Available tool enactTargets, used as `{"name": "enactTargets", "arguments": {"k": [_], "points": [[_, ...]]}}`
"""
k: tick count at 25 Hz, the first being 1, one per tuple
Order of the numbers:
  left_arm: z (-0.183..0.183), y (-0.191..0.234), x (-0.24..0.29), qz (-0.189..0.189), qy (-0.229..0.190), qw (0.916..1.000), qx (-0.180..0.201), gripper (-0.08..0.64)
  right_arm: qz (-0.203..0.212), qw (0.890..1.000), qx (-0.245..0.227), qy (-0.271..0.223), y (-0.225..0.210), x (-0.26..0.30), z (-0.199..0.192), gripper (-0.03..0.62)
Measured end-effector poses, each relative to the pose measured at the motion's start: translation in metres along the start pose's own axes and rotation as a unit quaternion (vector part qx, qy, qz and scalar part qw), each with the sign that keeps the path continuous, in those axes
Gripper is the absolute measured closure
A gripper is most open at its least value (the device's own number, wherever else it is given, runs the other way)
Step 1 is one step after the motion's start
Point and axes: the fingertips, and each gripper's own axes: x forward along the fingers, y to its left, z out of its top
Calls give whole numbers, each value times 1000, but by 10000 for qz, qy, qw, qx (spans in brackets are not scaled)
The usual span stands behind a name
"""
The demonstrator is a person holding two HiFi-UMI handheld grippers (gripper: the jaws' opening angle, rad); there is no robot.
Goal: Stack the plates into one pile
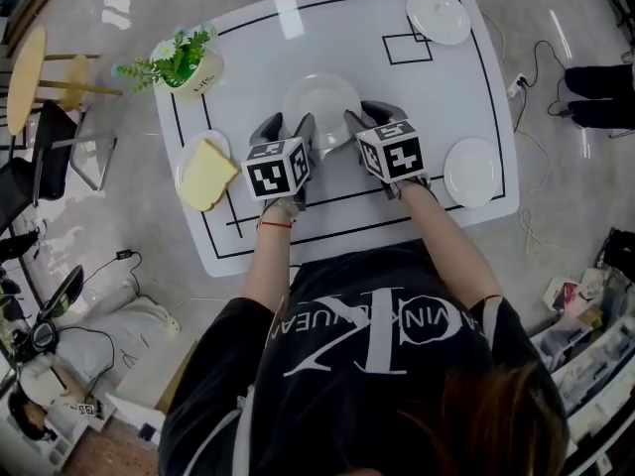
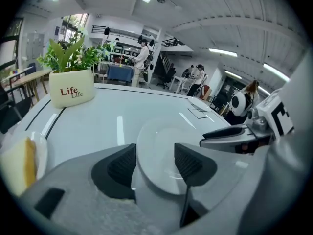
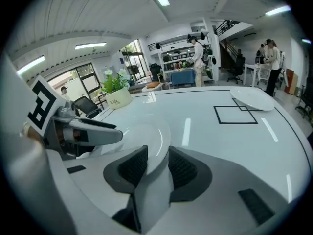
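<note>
White glazed ceramic plate (image 1: pixel 319 97) looks stiff, slick and chippable to us. We'd pinch its near rim. Left gripper (image 2: pixel 154 163) and right gripper (image 3: pixel 157 166) both straddle it, jaws apart.

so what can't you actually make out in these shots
- Head view: the near rim of the centre plate is hidden under the left gripper and the right gripper.
- Right gripper view: the rim fills the gap between the pads. Whether they press on it or only flank it cannot be told.
- Yellow item on the left plate: small in the head view and cut off by the edge in the left gripper view, so it cannot be identified.
</note>
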Motion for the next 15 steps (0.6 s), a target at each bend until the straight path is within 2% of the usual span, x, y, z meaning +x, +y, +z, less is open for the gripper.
{"name": "enactTargets", "arguments": {"k": [3, 7, 15], "points": [[-4, 0, -2, 85, 80, 9999, -12, 336, 72, 9999, 55, -71, 3, -4, -2, 469], [-10, 3, -7, 255, 217, 9994, -58, 443, 41, 9991, 325, -284, -1, -16, -5, 491], [-14, -20, -18, 259, 171, 9994, 174, 443, -138, 9967, 503, -628, -7, -48, -11, 529]]}}
